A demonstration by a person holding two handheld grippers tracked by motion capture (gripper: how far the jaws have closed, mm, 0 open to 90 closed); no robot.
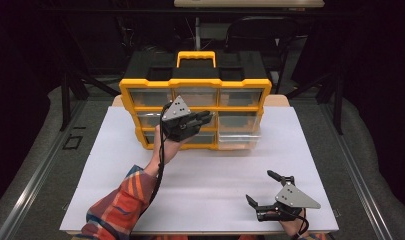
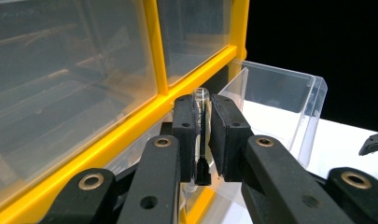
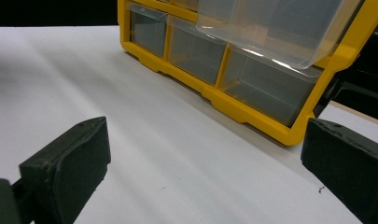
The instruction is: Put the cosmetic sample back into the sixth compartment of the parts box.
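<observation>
Presently left gripper (image 2: 203, 140) clamps thin clear tube with black end (image 2: 201, 135) before yellow-framed organizer with clear plastic drawers (image 1: 195, 107), beside its pulled-out clear drawer (image 2: 280, 100). Right gripper (image 1: 266, 192) idle, jaws apart, well clear of organizer. Risk: tube slipping from narrow pinch, missing drawer.

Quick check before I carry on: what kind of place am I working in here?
Probably a lab recording bench, not a workshop: a white table inside dark drapes, with a yellow drawer organizer on it and handheld left tongs with a camera.
</observation>
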